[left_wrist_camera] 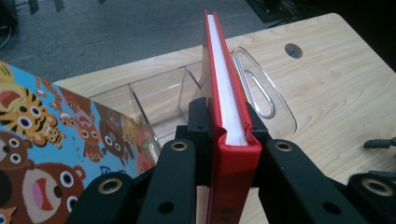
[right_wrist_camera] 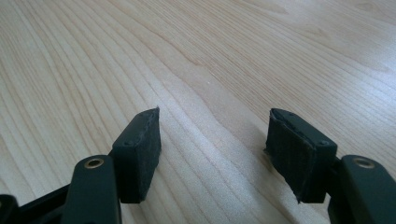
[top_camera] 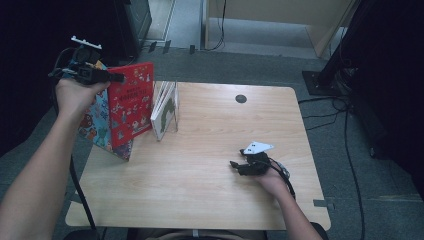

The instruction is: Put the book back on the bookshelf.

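A red picture book (top_camera: pixel 131 102) stands upright over the table's left edge, held off the wood. My left gripper (top_camera: pixel 117 77) is shut on its top edge; in the left gripper view both pads clamp the red book (left_wrist_camera: pixel 229 112) with its white pages showing between the covers. A blue book with cartoon animals (top_camera: pixel 97 125) leans just behind it, close at the left in the left gripper view (left_wrist_camera: pixel 56 140). My right gripper (top_camera: pixel 235 165) rests low over the bare table at the front right, open, with only wood between its pads (right_wrist_camera: pixel 212 149).
A clear acrylic book holder (left_wrist_camera: pixel 159 102) stands on the wooden table (top_camera: pixel 200 190) right of the red book, with a white book (top_camera: pixel 162 110) in it. A round cable hole (top_camera: pixel 241 98) sits near the far edge. Black stands and cables (top_camera: pixel 345 120) lie on the floor at right.
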The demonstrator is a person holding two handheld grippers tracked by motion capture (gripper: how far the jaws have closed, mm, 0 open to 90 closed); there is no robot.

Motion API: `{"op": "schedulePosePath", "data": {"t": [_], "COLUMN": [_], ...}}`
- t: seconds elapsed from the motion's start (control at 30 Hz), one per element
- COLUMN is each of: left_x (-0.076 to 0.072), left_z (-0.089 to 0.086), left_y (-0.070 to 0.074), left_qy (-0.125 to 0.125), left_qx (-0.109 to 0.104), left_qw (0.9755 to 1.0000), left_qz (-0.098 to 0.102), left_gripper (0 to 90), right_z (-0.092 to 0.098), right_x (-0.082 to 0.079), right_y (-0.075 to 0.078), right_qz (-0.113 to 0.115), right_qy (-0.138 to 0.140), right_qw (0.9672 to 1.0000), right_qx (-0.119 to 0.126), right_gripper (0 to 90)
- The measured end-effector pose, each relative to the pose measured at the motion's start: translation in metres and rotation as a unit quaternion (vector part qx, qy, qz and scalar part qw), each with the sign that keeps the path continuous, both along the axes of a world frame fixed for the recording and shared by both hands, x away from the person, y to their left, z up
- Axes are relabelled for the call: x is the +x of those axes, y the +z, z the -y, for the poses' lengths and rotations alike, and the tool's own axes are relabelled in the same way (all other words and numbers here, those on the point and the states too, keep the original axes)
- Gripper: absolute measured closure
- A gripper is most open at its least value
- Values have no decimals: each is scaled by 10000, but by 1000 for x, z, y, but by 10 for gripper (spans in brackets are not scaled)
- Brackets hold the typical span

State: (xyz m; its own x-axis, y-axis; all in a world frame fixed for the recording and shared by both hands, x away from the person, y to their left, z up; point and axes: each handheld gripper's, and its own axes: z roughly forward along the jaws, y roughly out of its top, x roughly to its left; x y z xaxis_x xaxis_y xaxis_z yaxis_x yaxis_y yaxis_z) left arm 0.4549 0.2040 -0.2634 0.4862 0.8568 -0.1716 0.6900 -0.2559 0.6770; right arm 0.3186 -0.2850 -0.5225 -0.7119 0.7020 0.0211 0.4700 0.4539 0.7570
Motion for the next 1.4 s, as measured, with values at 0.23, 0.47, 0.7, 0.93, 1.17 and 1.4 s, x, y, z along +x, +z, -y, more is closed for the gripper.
{"op": "schedulePosePath", "data": {"t": [0.23,0.47,0.7,0.93,1.17,1.4], "left_x": [4,10,20,23,27,31], "left_z": [-2,4,10,13,13,14], "left_y": [7,14,22,25,25,23], "left_qy": [-177,-335,-407,-459,-556,-499], "left_qx": [231,495,777,885,916,922], "left_qw": [9984,9947,9875,9839,9803,9788], "left_qz": [-489,-838,-1313,-1482,-1660,-1759], "left_gripper": [797,791,787,781,762,778], "right_z": [0,0,0,0,0,-2], "right_x": [0,0,0,0,0,1], "right_y": [0,0,0,0,0,0], "right_qz": [3,0,7,3,2,6], "right_qy": [-7,-13,-15,-11,-8,28], "right_qw": [10000,10000,10000,10000,10000,10000], "right_qx": [-4,-6,-7,-8,-9,-1], "right_gripper": [354,353,354,354,353,354]}}
